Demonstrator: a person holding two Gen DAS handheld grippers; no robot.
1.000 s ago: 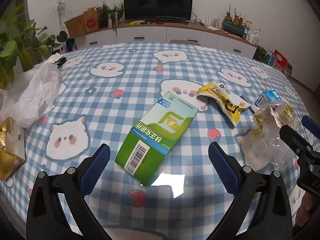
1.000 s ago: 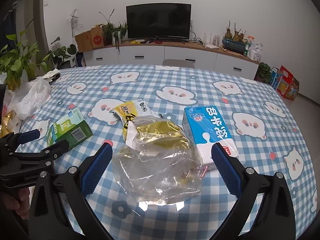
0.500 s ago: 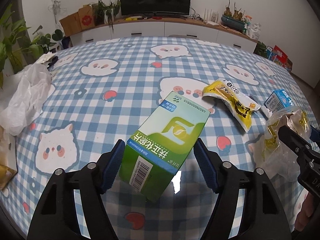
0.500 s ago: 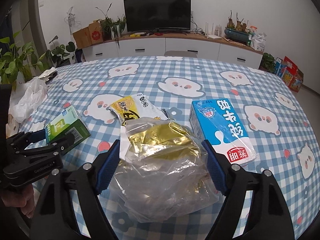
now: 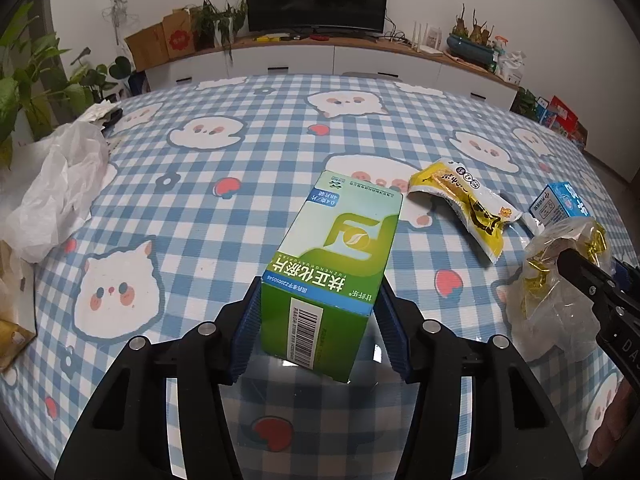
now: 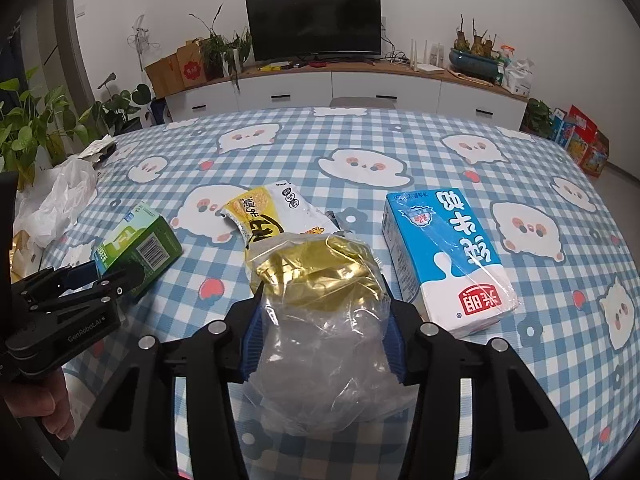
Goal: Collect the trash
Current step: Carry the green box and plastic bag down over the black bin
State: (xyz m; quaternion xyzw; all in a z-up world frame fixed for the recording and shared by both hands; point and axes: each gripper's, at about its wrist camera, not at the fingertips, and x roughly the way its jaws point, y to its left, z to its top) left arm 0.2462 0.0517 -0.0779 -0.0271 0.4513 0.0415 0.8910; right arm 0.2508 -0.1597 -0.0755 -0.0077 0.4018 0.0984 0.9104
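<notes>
Left wrist: fingers [image 5: 245, 332] clamped on green box [image 5: 340, 256]; right fingers [image 6: 394, 338] on plastic bag [image 6: 324, 336].

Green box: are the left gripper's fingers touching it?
Touching. The left wrist view shows both blue fingers of the left gripper pressed against the green box sides.

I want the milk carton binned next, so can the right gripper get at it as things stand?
Probably not yet: the right gripper is shut on the clear plastic bag. The blue milk carton lies uncovered just right of it, so the path looks free once the bag goes.
</notes>
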